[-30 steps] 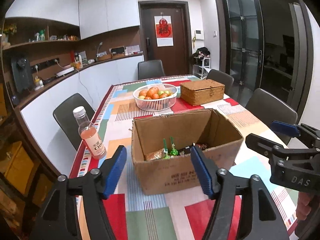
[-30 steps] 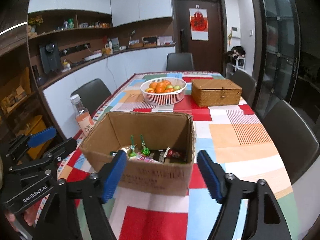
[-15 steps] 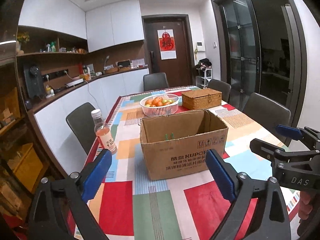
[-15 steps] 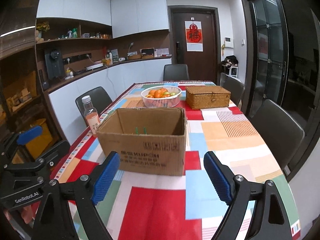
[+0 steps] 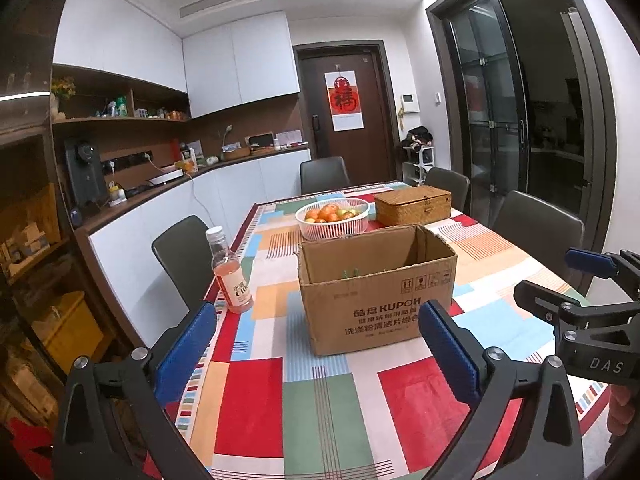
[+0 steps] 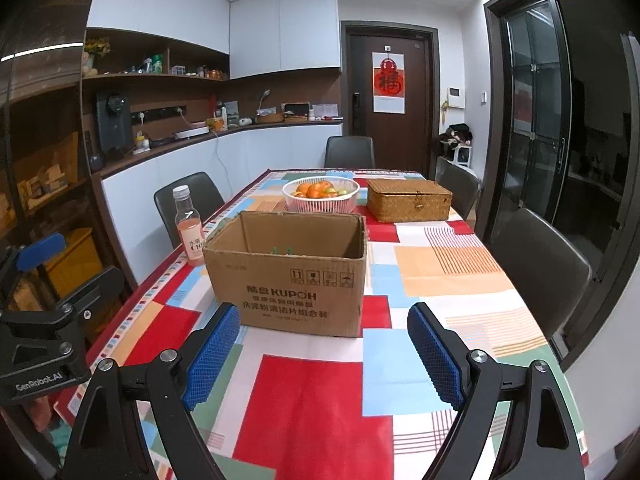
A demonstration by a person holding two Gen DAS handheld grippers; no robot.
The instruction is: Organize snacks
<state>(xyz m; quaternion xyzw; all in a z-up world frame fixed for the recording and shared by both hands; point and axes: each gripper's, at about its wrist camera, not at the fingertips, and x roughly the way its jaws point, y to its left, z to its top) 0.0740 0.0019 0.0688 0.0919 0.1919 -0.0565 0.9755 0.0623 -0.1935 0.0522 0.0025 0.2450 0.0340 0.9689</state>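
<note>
- Our left gripper has just been opening and now sits spread wide, nothing between the blue pads, hovering over the near end of the table.
- Our right gripper has opened a bit further too; it's released and empty, also above the near tablecloth.
- Each one shows up in the other's view: the right one pokes in at the right edge of the left camera, the left one at the left edge of the right camera.
- Straight ahead of both, clear of the fingertips, is the open cardboard box, printed side facing us. We can only catch a couple of green snack tips over the front wall, so the snacks are down inside it.
- Left of the box, near the table's edge, a pink drink bottle stands upright with its white cap on.
- Behind the box: a white fruit basket, and to its right a closed wicker box.
- Dark chairs ring the table.
</note>
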